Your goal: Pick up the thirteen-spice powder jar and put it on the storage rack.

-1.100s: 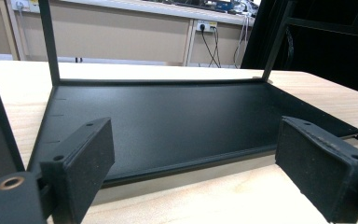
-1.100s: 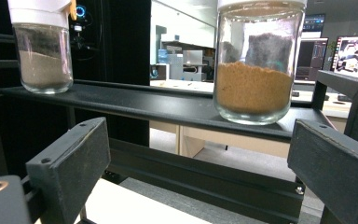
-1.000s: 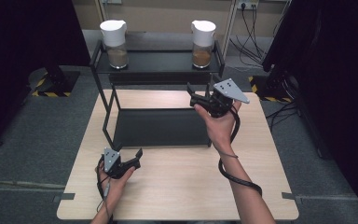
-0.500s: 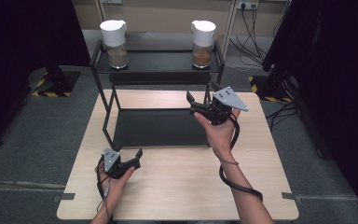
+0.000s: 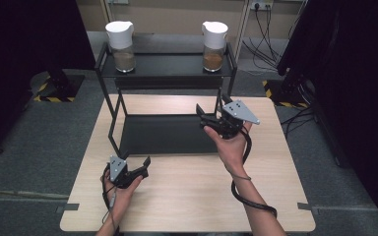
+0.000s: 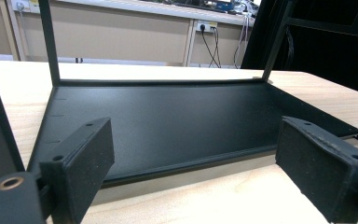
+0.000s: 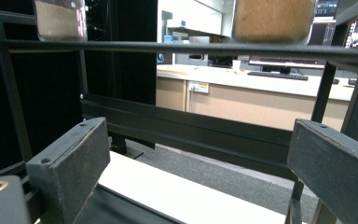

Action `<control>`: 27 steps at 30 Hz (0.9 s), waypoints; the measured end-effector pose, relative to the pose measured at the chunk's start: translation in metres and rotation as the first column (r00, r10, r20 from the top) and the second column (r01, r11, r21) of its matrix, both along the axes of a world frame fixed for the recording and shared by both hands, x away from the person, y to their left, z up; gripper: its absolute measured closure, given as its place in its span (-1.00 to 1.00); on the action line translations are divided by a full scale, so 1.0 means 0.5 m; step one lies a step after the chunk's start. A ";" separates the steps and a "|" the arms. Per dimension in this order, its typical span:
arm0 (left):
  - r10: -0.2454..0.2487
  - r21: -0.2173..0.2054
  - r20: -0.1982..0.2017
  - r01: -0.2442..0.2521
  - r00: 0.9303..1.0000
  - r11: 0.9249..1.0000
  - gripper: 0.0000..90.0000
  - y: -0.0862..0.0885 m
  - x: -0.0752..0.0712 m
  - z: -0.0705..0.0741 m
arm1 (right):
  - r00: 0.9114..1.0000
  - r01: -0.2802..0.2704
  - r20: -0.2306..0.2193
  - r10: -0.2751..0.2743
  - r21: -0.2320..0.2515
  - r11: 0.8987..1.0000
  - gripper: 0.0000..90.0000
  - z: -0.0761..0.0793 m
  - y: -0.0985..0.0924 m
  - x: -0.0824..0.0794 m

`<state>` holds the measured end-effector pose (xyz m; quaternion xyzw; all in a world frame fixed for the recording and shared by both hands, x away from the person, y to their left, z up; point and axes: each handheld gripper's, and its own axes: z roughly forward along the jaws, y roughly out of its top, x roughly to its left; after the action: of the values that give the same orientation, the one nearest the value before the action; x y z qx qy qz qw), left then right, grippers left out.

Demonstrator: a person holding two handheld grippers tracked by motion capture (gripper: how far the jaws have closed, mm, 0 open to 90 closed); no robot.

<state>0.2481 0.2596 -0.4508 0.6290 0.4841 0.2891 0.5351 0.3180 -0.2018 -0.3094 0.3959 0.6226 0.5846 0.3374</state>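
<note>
Right claw [image 5: 210, 114] lowered, no legible labels

High overhead; tool cameras low, close, sharing the black rack [image 5: 167, 132].

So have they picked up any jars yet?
Not yet. Both jars, the left jar and the right jar, stand on the rack's top shelf. The right hand-held gripper is raised, open and empty, facing the rack. The left hand-held gripper waits open near the table.

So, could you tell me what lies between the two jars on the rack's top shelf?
Bare black shelf, seen in the high view.
</note>
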 end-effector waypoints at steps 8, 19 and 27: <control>0.000 0.000 0.000 0.000 1.000 1.000 -0.76 0.000 0.000 0.000 | 1.000 -0.004 -0.016 0.004 -0.001 1.000 -0.87 -0.021 -0.006 -0.007; 0.001 0.003 0.002 -0.001 1.000 1.000 -0.76 -0.001 -0.001 0.000 | 0.999 -0.003 -0.043 0.003 -0.006 1.000 -0.87 -0.048 -0.015 -0.020; 0.001 0.002 0.002 -0.001 1.000 1.000 -0.76 -0.001 -0.001 0.000 | 0.998 -0.003 -0.060 0.002 -0.004 1.000 -0.87 -0.063 -0.020 -0.025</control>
<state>0.2477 0.2592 -0.4509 0.6289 0.4838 0.2904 0.5348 0.3054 -0.2119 -0.3409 0.4117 0.6341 0.5716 0.3188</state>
